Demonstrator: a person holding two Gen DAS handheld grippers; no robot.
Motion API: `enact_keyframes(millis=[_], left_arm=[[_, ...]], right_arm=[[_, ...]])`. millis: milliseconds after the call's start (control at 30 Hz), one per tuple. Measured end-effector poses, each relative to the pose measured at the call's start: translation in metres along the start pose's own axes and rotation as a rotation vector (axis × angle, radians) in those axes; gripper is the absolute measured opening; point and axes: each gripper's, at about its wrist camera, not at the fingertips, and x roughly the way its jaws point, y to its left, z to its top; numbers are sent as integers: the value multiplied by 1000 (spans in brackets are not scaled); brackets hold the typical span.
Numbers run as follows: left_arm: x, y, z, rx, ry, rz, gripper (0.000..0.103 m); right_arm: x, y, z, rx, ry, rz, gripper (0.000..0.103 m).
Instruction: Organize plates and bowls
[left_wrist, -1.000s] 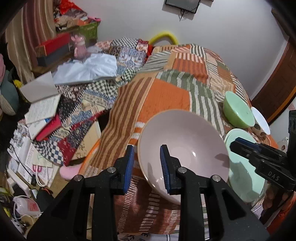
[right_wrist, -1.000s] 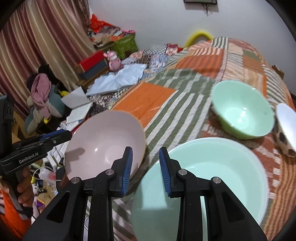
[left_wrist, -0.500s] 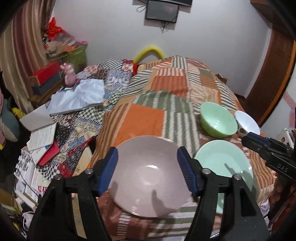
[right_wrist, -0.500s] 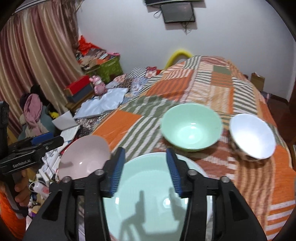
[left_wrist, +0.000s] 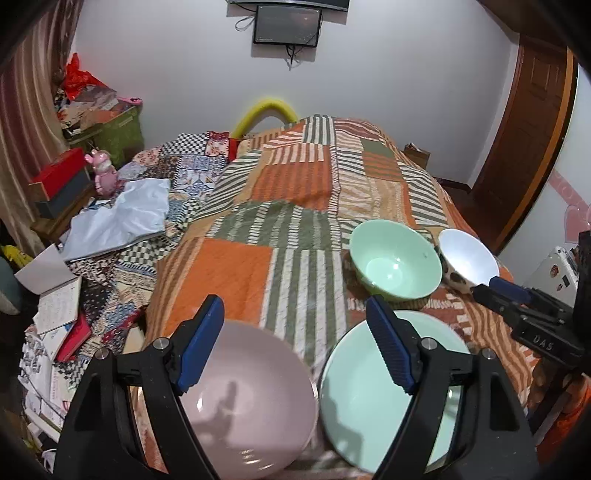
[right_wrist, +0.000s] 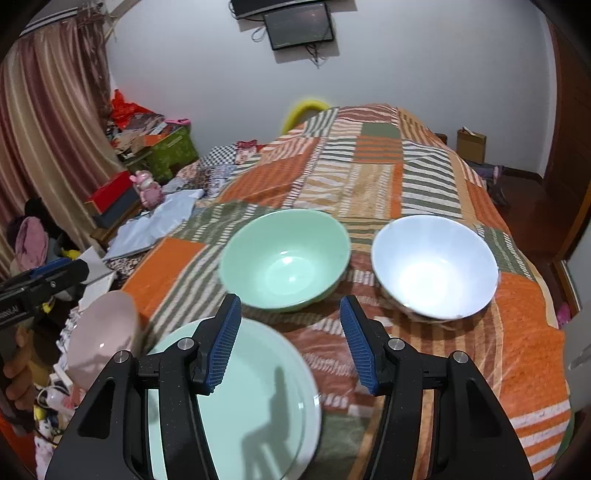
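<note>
On the patchwork quilt (left_wrist: 295, 192) a pink bowl (left_wrist: 243, 402) lies near the front edge, with a pale green plate (left_wrist: 365, 402) beside it on the right. Behind them stand a green bowl (left_wrist: 395, 266) and a white bowl (left_wrist: 467, 256). My left gripper (left_wrist: 293, 314) hovers above the pink bowl with its jaws opening, its pads clear of the rim. My right gripper (right_wrist: 290, 314) hangs over the green plate (right_wrist: 258, 398) with its jaws opening, touching nothing. The green bowl (right_wrist: 284, 258) and the white bowl (right_wrist: 434, 266) sit just beyond its fingertips.
Left of the bed lies clutter: books and papers (left_wrist: 59, 306), a pale blue cloth (left_wrist: 122, 218), a pink toy (left_wrist: 103, 173) and boxes. A wooden door (left_wrist: 532, 140) is at the right. The far half of the quilt holds no dishes.
Both grippers were shut on rims, left on the pink bowl and right on the green plate. They have let go, spread wide and drawn back upward; both dishes rest on the quilt.
</note>
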Motion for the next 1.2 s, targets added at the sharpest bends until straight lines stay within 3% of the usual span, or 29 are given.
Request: enact_keyframes(millis=[400, 533, 733, 900, 1200], left_arm=[[59, -31, 35, 60, 31, -22, 79], [90, -40, 41, 99, 68, -14, 79], [129, -44, 46, 105, 142, -40, 78], [158, -56, 46, 172, 203, -45, 63], [194, -71, 47, 187, 288, -85, 43]], right_arm=[[40, -27, 6, 75, 44, -28, 52], [53, -26, 7, 69, 74, -20, 42], [72, -30, 8, 102, 109, 2, 41], [82, -29, 9, 107, 131, 8, 41], [93, -27, 15, 100, 150, 9, 38]])
